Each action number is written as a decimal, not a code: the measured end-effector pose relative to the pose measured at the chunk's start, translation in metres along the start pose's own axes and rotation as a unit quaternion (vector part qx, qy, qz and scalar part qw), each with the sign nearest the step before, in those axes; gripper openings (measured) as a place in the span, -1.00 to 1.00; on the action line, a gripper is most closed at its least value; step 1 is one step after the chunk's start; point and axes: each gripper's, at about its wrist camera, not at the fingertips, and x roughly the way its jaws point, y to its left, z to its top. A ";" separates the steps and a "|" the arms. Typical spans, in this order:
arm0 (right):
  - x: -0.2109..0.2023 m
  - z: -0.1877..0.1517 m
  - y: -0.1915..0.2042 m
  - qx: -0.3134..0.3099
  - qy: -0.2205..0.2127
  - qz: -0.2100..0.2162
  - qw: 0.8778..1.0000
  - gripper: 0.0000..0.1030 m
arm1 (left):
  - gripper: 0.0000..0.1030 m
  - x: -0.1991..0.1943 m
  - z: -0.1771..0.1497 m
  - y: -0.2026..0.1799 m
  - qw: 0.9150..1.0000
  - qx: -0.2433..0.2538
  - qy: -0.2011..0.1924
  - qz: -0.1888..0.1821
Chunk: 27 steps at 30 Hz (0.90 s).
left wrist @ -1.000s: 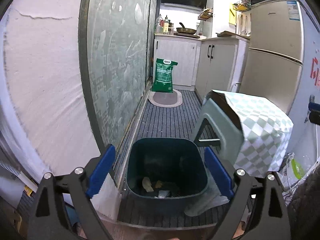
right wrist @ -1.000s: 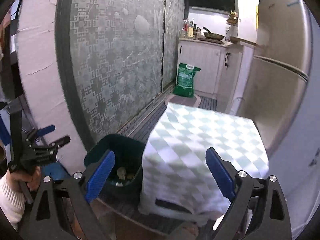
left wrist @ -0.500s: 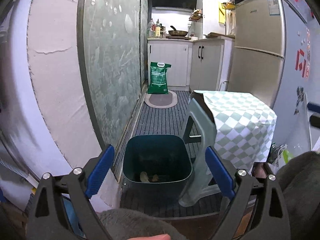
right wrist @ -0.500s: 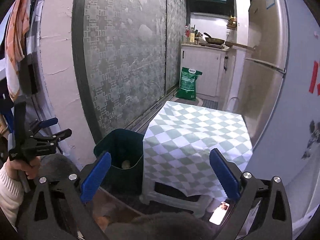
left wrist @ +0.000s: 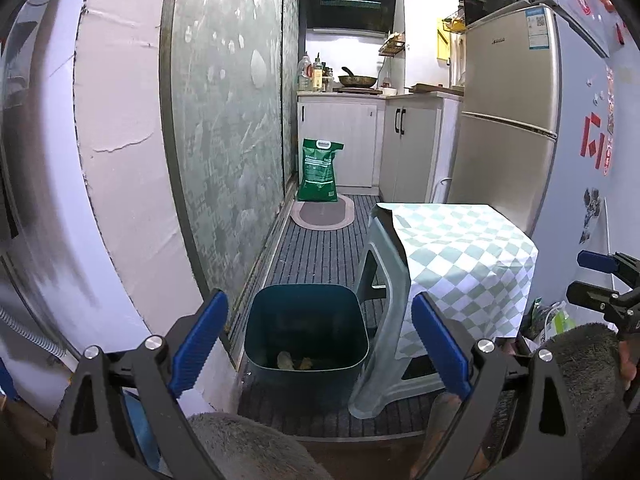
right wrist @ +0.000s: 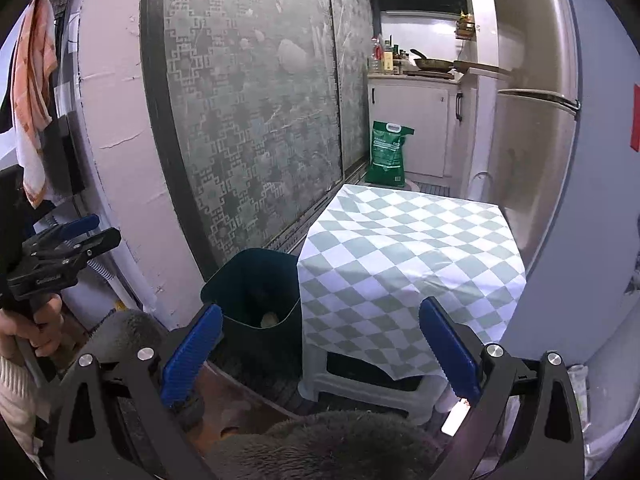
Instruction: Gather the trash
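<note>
A dark teal trash bin (left wrist: 306, 320) stands on the floor beside the patterned sliding door. A few pale scraps of trash (left wrist: 294, 361) lie at its bottom. My left gripper (left wrist: 320, 344) is open and empty, held back from the bin and above it. The bin (right wrist: 256, 292) sits lower left of centre in the right wrist view, with a scrap (right wrist: 270, 319) showing inside. My right gripper (right wrist: 320, 356) stands wide open and empty, in front of the stool. A hand (right wrist: 36, 328) holds the left gripper (right wrist: 92, 232) at the left edge of that view.
A plastic stool draped in a green-checked cloth (left wrist: 460, 256) stands right next to the bin. A fridge (left wrist: 504, 120) is behind it and a green sack (left wrist: 318, 170) stands by the far cabinets. Grey fuzzy fabric of the person's legs (right wrist: 328, 444) fills the bottom.
Both grippers have drawn back from the bin, the left one also rising. The bin and stool look smaller and the person's legs have come into view. Both stay open.
</note>
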 end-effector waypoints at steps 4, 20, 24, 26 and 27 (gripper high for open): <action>0.000 -0.001 -0.004 0.004 0.006 0.005 1.000 0.93 | 0.83 0.002 -0.002 -0.003 1.000 -0.006 0.015 -0.007; 0.000 -0.002 -0.006 0.013 0.009 0.019 1.000 0.93 | 0.81 0.003 -0.005 -0.002 1.000 -0.007 0.024 0.005; 0.000 -0.002 -0.007 0.009 0.011 0.017 1.000 0.93 | 0.81 0.004 -0.006 -0.002 1.000 -0.008 0.024 0.006; 0.000 -0.002 -0.008 0.010 0.011 0.017 1.000 0.93 | 0.82 0.004 -0.006 -0.002 1.000 -0.009 0.025 0.007; 0.000 -0.002 -0.008 0.010 0.011 0.016 1.000 0.93 | 0.82 0.004 -0.006 -0.002 1.000 -0.009 0.025 0.006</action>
